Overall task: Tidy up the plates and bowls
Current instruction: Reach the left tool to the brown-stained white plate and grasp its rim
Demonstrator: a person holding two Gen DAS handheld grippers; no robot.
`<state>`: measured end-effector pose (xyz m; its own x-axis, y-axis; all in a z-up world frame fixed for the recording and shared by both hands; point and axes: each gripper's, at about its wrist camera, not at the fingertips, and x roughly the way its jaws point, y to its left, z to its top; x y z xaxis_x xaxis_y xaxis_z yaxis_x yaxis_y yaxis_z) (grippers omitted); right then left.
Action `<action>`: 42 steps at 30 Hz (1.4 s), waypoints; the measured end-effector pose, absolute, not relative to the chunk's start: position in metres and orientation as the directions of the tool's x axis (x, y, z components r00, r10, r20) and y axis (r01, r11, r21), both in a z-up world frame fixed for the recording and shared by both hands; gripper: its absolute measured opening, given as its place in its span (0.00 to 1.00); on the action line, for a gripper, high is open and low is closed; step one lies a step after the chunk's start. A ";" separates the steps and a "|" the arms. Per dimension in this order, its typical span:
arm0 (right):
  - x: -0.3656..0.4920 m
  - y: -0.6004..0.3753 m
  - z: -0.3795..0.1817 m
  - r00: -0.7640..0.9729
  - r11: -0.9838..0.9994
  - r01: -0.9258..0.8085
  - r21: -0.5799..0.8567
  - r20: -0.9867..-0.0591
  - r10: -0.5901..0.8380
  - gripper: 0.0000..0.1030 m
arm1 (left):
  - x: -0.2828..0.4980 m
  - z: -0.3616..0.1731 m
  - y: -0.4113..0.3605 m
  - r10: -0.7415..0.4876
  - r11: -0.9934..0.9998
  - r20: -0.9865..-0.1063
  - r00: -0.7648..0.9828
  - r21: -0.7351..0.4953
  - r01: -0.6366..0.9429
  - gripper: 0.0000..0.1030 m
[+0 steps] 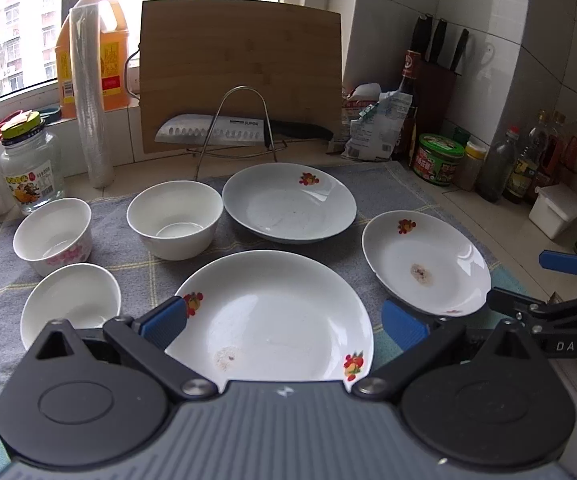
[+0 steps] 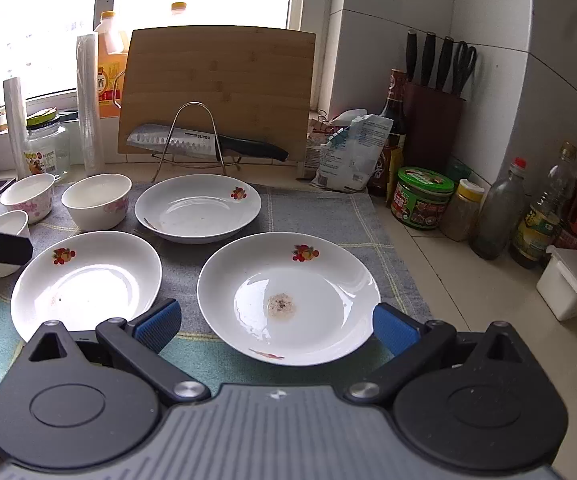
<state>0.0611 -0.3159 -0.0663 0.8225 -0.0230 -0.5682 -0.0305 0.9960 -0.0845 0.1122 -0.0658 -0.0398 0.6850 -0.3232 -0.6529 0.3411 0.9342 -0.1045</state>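
At the table's near edge both tongs gape wide, empty: left tongs (image 1: 284,322) over the nearest plate (image 1: 272,316), right tongs (image 2: 276,328) over a stained plate (image 2: 288,296). Three bowls (image 1: 174,224) sit left; cutting board (image 1: 240,76) behind. Only the right view shows scissors (image 2: 466,60).
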 end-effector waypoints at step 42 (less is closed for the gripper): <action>0.131 -0.409 -0.144 0.614 0.898 -0.432 -0.086 -0.757 0.223 1.00 | 0.252 -0.088 -0.223 -0.429 0.757 -0.857 0.286 -0.169 0.631 0.81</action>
